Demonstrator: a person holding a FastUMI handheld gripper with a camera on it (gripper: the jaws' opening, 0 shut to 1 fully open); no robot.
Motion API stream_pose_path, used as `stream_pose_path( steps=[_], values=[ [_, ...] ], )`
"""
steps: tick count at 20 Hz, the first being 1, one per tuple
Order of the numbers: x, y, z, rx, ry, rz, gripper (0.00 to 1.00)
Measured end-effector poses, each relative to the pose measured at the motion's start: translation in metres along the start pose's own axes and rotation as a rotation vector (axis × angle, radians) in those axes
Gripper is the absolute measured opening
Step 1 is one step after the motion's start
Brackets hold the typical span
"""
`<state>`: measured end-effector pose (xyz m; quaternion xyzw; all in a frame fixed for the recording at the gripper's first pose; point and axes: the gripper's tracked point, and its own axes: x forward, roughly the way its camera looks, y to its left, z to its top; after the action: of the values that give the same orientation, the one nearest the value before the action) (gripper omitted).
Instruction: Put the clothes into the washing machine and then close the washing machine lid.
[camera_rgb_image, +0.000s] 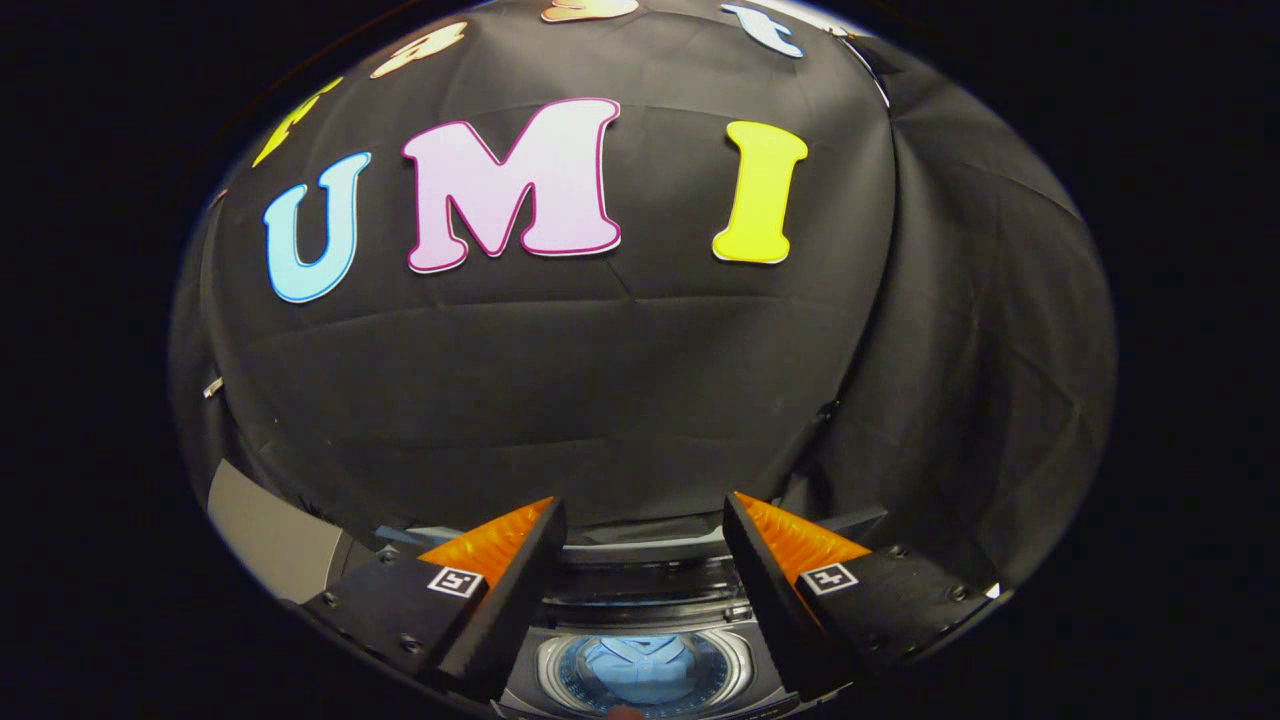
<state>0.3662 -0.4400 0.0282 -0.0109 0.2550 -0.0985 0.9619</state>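
The tongs stand wide and hold nothing, above the open washing machine; a light blue garment lies in its drum, below and between the fingers.

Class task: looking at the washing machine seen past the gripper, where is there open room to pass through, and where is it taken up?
The hand-held gripper is open; the gap between its fingers is free. Below it, blue clothing fills the washing machine drum.

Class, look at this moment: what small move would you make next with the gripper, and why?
Probably lower the gripper toward the washing machine and reach for its lid. The blue clothes already lie in the drum below the jaws, which stand open and empty, so closing seems to be what remains.
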Motion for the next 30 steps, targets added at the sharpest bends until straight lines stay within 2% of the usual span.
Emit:
stream_pose_path(
  steps=[4, 8, 11, 30],
  values=[
    [0.030, 0.000, -0.008, -0.004, 0.042, 0.003, 0.99],
    [0.042, -0.001, -0.031, -0.023, 0.105, 0.007, 0.99],
    [0.038, -0.001, -0.028, -0.005, 0.069, 0.018, 0.98],
    [-0.003, -0.006, -0.048, -0.026, 0.055, 0.014, 0.99]
  ],
)
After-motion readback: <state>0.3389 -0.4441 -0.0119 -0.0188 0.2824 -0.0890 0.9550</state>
